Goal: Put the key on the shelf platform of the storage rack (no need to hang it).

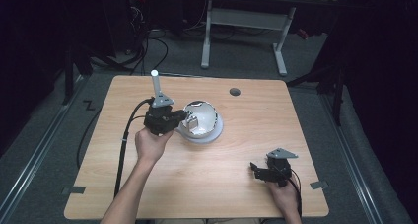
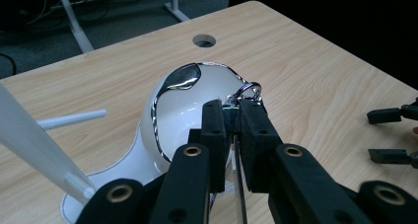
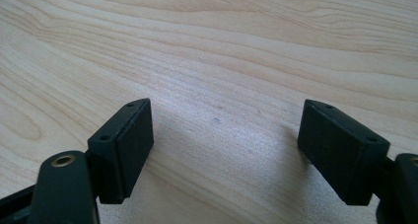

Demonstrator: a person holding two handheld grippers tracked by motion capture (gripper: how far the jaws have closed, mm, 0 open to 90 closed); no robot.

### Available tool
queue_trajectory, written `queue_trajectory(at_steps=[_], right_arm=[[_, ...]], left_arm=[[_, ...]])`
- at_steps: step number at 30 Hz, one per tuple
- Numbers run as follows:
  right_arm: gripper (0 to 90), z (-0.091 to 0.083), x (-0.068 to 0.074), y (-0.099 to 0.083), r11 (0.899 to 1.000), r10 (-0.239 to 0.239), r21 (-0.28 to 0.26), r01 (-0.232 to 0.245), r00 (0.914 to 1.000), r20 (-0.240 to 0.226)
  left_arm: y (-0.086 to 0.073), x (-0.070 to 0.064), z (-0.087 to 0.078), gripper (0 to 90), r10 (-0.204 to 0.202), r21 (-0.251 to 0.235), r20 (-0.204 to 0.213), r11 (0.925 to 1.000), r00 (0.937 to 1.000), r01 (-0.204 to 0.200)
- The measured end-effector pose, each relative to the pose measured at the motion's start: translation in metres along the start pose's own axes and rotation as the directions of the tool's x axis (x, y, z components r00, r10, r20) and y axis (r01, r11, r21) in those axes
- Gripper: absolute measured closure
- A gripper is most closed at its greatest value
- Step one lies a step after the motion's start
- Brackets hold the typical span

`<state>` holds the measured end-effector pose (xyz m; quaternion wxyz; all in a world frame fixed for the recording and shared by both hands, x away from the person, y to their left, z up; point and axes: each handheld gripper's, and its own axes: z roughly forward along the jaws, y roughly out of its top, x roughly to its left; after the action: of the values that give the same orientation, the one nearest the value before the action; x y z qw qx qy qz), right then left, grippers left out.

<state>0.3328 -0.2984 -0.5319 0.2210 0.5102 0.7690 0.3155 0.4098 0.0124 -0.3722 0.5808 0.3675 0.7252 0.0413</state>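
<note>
**Left gripper on white domed object**

Left gripper [image 2: 231,123] pinches a small dark metal piece with ring [image 2: 248,91] atop the glossy white chrome-trimmed dome [image 2: 182,110], possibly a lamp. Right gripper [image 1: 261,170] well apart on light wooden table [image 1: 256,120], jaws spread.

Light wooden table [image 1: 231,150] with round cable hole [image 1: 234,92], white-legged desk [image 1: 244,34] behind, grey floor [image 1: 44,135]

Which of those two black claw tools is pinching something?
The left gripper, by the white dome-shaped device: its jaws are shut on a small metal ring part. The right gripper is open over bare wooden table.
</note>
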Motion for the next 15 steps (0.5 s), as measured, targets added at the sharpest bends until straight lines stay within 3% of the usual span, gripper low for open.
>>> queue_trajectory(at_steps=[4, 11, 15], right_arm=[[21.8, 0.0, 0.0, 0.0, 1.0, 0.0, 0.0, 0.0, 1.0, 0.0], [21.8, 0.0, 0.0, 0.0, 1.0, 0.0, 0.0, 0.0, 1.0, 0.0], [21.8, 0.0, 0.0, 0.0, 1.0, 0.0, 0.0, 0.0, 1.0, 0.0]], left_arm=[[-0.001, -0.001, 0.006, 82.0, -0.017, -0.003, -0.013, 0.9999, 0.9998, 0.017], [-0.006, 0.0, 0.018, 81.9, 0.024, -0.006, -0.023, 0.9997, 0.9994, -0.025], [-0.009, 0.001, 0.025, 81.9, 0.016, -0.005, -0.04, 0.9999, 0.9991, -0.016]])
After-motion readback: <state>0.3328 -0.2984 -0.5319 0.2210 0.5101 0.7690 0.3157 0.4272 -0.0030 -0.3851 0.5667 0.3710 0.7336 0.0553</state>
